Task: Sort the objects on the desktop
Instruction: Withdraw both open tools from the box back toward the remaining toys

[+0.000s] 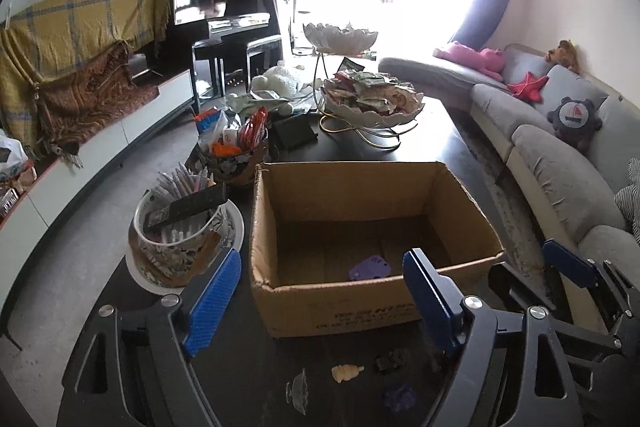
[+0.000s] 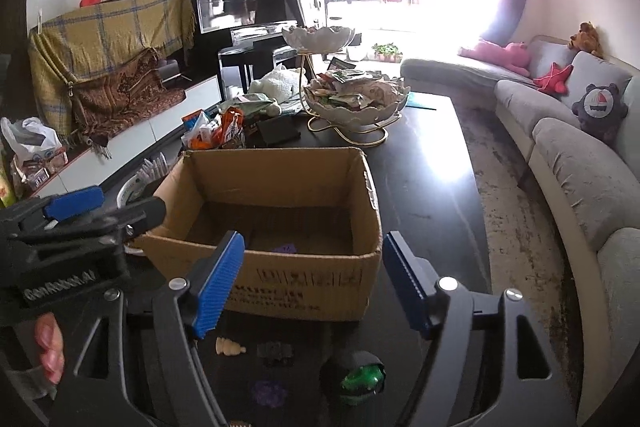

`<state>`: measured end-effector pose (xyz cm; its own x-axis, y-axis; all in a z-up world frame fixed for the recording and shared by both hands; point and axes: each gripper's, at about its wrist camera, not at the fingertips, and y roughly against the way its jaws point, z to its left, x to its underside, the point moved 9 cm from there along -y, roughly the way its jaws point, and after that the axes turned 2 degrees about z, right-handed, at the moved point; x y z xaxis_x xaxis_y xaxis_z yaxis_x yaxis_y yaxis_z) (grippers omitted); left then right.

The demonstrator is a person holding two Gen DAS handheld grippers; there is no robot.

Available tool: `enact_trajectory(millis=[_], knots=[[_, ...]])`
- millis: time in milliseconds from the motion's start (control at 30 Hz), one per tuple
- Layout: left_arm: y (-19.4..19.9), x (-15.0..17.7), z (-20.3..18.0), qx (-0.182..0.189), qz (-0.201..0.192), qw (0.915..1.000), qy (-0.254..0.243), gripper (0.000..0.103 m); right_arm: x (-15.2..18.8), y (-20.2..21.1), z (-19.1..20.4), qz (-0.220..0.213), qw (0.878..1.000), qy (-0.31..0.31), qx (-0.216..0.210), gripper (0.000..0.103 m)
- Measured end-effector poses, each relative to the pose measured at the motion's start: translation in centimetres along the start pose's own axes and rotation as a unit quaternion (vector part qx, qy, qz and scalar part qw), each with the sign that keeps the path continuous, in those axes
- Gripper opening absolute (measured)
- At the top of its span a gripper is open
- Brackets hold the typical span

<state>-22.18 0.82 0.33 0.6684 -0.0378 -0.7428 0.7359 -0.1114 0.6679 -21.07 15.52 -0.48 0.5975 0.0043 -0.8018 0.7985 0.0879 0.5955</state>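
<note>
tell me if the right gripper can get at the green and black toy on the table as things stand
Probably yes. The right gripper is open and empty, and the green and black toy lies on the dark table just below its fingers, nearer than the cardboard box, with nothing over it.

Open cardboard box (image 1: pixel 360 291) upright on dark table, purple piece (image 1: pixel 369 267) inside, cream trinket (image 1: pixel 346 372), black piece (image 1: pixel 390 363), purple piece (image 1: pixel 400 395) in front

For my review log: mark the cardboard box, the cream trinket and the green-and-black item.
cardboard box (image 1: pixel 360 301), left wrist view, front wall.
cream trinket (image 2: pixel 230 347), right wrist view, its middle.
green-and-black item (image 2: pixel 360 379), right wrist view, green part.
</note>
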Motion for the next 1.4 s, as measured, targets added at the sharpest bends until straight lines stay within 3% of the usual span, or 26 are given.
enact_trajectory(millis=[467,833,1100,1400], knots=[[3.2,1.8,0.1,-0.012,-0.018,0.9997,-0.007,0.081,0.9,3.0,0.1,-0.011,1.0,0.002,0.003,0.07],[3.7,4.0,-0.2,0.018,0.019,0.9996,0.009,0.081,3.0,3.4,0.2,0.008,1.0,0.001,-0.004,0.07],[4.3,4.4,-0.1,0.015,0.01,0.9997,0.018,0.081,3.9,4.0,0.1,0.012,1.0,-0.003,-0.005,0.07],[5.3,4.5,-0.1,-0.002,-0.014,0.9998,0.011,0.101,4.4,4.5,0.0,0.012,1.0,-0.013,-0.008,0.07]])
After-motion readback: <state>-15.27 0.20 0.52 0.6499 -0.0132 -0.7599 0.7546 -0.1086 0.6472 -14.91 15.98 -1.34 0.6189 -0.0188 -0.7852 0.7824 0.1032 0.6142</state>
